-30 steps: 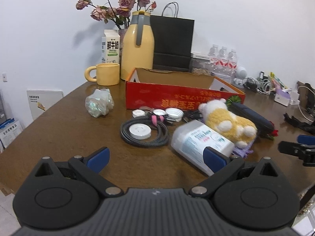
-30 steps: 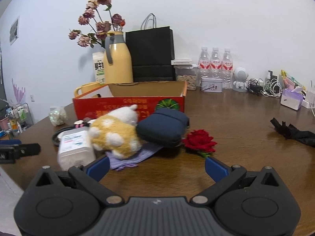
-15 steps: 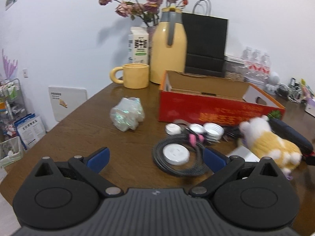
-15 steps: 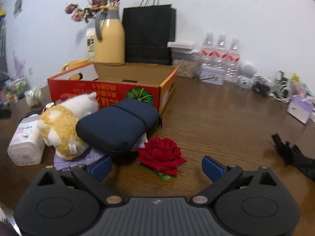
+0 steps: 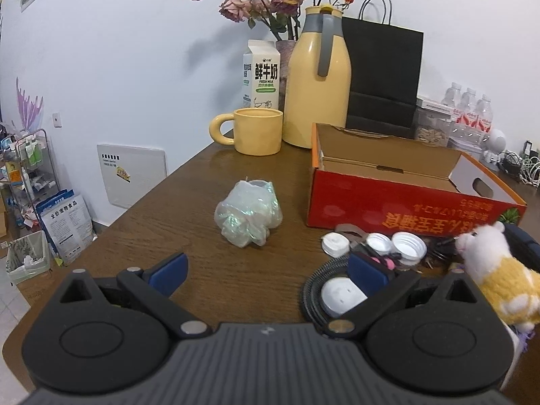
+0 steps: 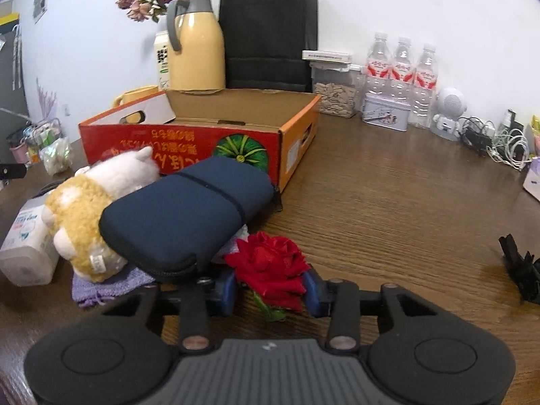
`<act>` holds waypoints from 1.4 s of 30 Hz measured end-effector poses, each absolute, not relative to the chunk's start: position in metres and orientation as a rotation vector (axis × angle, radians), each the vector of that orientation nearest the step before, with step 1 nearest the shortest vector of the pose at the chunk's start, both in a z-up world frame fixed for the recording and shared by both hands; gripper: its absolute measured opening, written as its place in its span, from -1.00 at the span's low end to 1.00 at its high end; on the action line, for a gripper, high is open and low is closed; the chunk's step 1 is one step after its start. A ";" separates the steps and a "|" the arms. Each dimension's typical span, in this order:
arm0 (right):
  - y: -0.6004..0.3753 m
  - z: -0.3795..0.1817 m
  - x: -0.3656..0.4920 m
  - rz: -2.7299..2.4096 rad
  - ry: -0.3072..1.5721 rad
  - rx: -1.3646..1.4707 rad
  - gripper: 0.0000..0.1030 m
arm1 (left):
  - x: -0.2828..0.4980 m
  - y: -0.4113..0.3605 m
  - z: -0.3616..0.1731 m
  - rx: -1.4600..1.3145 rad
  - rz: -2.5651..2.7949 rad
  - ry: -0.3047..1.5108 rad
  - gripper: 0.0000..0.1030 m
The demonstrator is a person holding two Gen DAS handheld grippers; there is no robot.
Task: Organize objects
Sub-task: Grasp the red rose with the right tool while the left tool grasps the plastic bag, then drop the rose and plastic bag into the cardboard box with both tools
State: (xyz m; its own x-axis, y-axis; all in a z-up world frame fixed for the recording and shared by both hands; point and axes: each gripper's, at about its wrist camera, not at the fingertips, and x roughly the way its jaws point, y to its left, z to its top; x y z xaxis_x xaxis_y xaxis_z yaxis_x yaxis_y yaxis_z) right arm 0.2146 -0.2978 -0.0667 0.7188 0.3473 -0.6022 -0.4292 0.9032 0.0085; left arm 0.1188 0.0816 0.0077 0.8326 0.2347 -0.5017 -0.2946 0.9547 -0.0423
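Your right gripper (image 6: 270, 292) had just been closing and pinched the red rose (image 6: 270, 270), while your left gripper (image 5: 266, 268) stood wide over the table (image 5: 202, 202).

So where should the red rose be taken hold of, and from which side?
Grip the red rose by its bloom, across the width, coming from the near side. It lies flat with only a short green stub below, and the navy case crowds its left. The right hand-held gripper has just been closing, pads against both sides of the bloom.
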 end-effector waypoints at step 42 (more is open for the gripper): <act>-0.196 0.026 0.280 0.452 0.432 -0.155 -0.29 | 0.254 0.049 0.083 -0.071 0.043 0.424 -0.20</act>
State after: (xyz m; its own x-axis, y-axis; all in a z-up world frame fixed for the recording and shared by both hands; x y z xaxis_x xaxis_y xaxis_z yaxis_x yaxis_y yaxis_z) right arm 0.2799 -0.1964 0.0263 0.8111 0.3895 -0.4364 -0.4540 0.8896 -0.0497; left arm 0.2536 0.0485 0.0830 0.9105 0.0272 -0.4127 -0.0570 0.9966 -0.0602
